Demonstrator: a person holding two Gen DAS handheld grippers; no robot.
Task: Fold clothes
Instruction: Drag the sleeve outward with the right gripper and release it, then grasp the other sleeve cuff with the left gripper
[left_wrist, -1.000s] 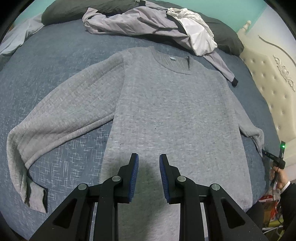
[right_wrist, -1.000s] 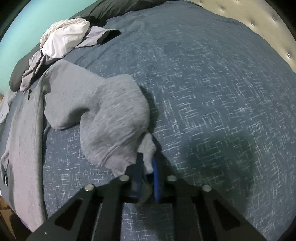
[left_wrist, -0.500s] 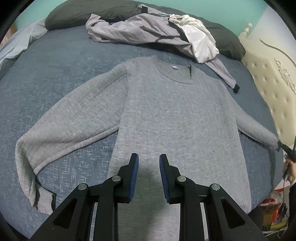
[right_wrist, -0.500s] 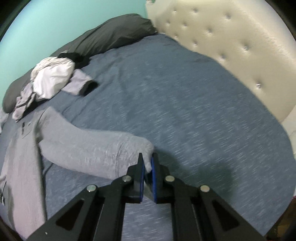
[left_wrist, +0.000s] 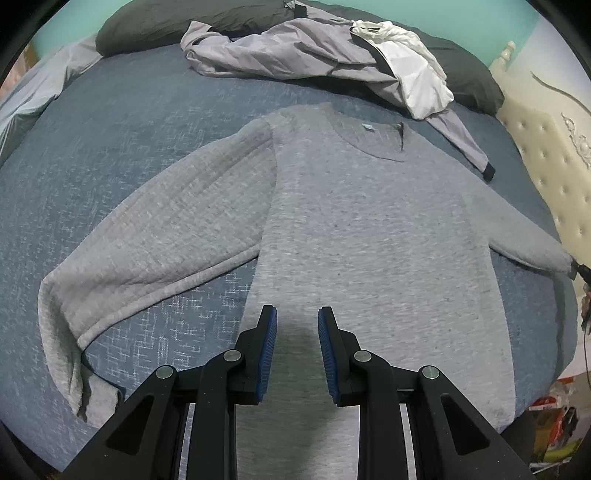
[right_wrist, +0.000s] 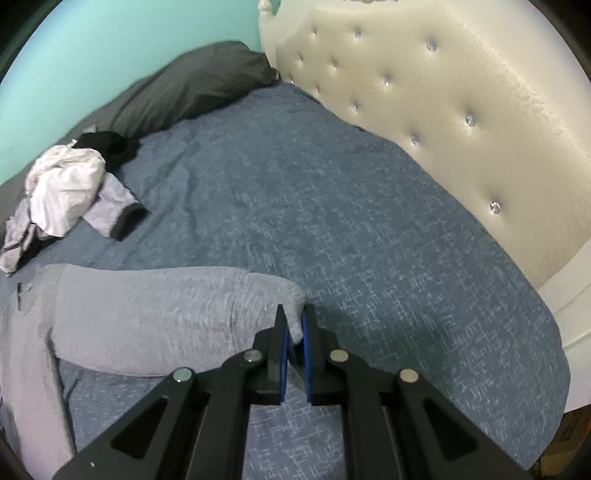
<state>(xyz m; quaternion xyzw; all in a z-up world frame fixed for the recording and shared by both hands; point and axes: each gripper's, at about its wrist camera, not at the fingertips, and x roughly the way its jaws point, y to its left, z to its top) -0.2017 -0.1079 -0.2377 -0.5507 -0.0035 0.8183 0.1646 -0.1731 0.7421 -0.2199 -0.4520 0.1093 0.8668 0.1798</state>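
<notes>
On the bed: a grey sweater (left_wrist: 369, 229) lies flat and face up on a blue cover (left_wrist: 122, 155), collar at the far end, hem near.
Left gripper (left_wrist: 297, 325): fingers spread, nothing between them, above the lower middle of the sweater; its shadow falls on the cloth just beyond; whether the tips touch the cloth cannot be told.
Right gripper (right_wrist: 294, 328): pressed together on the cuff (right_wrist: 293, 295) of the right sleeve (right_wrist: 147, 317), which it holds out to the right over the cover.
Right sleeve: stretched straight from the shoulder; in the left view only its far tip shows at the frame edge, and the gripper there is cut off.
Left sleeve (left_wrist: 159, 243): spread out to the left, its end bent back toward the near edge; the cuff is crumpled and partly hidden behind the gripper arm.
Hem: hidden under the left gripper's black arms.
Jacket (left_wrist: 295, 48): lilac-grey, crumpled at the far side beyond the collar, one sleeve with a dark cuff trailing right, close to the sweater's shoulder.
White cloth (left_wrist: 413, 70): bunched on top of the jacket.
Pillow (right_wrist: 192, 88): dark, along the far edge, partly covered by the jacket.
Headboard (right_wrist: 443, 110): cream, tufted, at the right.
Near right corner: bright clutter below the bed, too blurred to name.
</notes>
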